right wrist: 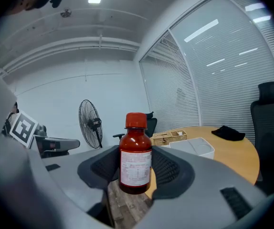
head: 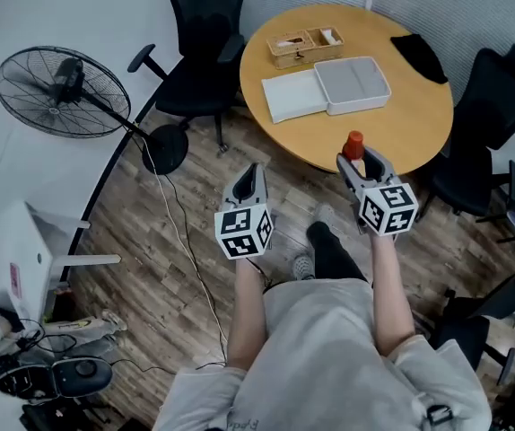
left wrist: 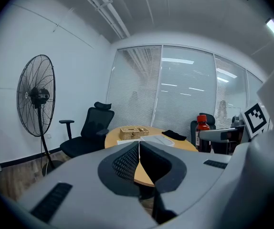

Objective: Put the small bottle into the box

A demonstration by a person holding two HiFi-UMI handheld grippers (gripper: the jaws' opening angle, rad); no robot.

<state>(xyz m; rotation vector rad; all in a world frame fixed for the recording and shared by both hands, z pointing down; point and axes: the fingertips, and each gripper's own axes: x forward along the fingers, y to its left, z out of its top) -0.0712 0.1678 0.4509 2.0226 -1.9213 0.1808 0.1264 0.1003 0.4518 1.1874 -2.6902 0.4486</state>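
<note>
Right gripper (head: 357,158): jaws clamped on the small brown bottle (right wrist: 135,159), red cap, upright, held in the air at the near edge of the round tabletop (head: 419,119). White box (head: 358,83) lies open on it, well apart from the bottle. Left gripper (left wrist: 139,144): jaws pressed together, empty.

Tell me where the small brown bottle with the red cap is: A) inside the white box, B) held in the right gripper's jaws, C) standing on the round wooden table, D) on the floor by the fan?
B: the right gripper view shows the small brown bottle with the red cap upright between the jaws of the right gripper, clamped on both sides.
</note>
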